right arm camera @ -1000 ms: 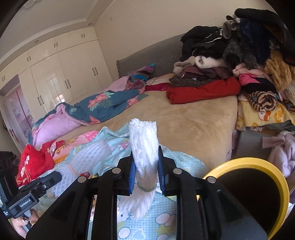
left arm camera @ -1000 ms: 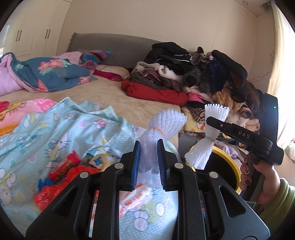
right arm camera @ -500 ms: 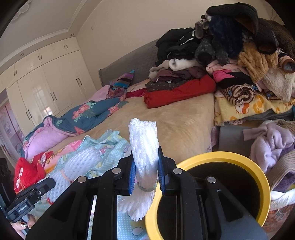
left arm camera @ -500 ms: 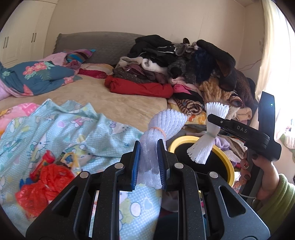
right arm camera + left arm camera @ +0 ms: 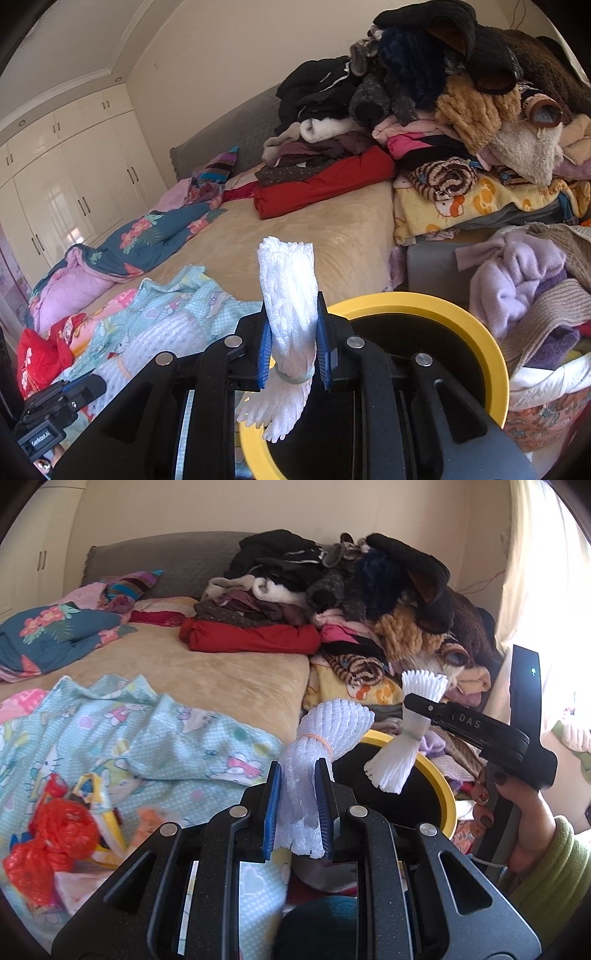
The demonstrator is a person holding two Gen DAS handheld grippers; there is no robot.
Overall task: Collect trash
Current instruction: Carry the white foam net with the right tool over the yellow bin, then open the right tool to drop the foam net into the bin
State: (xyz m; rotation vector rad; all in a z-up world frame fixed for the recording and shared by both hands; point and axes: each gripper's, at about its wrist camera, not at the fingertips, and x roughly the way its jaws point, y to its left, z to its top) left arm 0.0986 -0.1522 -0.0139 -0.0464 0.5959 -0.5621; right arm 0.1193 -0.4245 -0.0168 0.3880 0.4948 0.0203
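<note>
- The left gripper (image 5: pixel 298 805) was clamped on a white foam bundle (image 5: pixel 321 746) tied with an orange band, held beside the bin (image 5: pixel 441 779).
- The right gripper (image 5: pixel 293 350) was clamped on a second foam net (image 5: pixel 290 314), over the bin's yellow rim (image 5: pixel 480 332).
- A red bag (image 5: pixel 48 842) and wrappers lay on the blue blanket (image 5: pixel 147 731) on the bed (image 5: pixel 221 675).
- Clothes (image 5: pixel 443 92) were piled behind the bin.

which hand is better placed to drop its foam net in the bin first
Right. Its hand-held gripper holds a foam net directly over the yellow-rimmed bin, while the left one's net sits just short of the rim.
</note>
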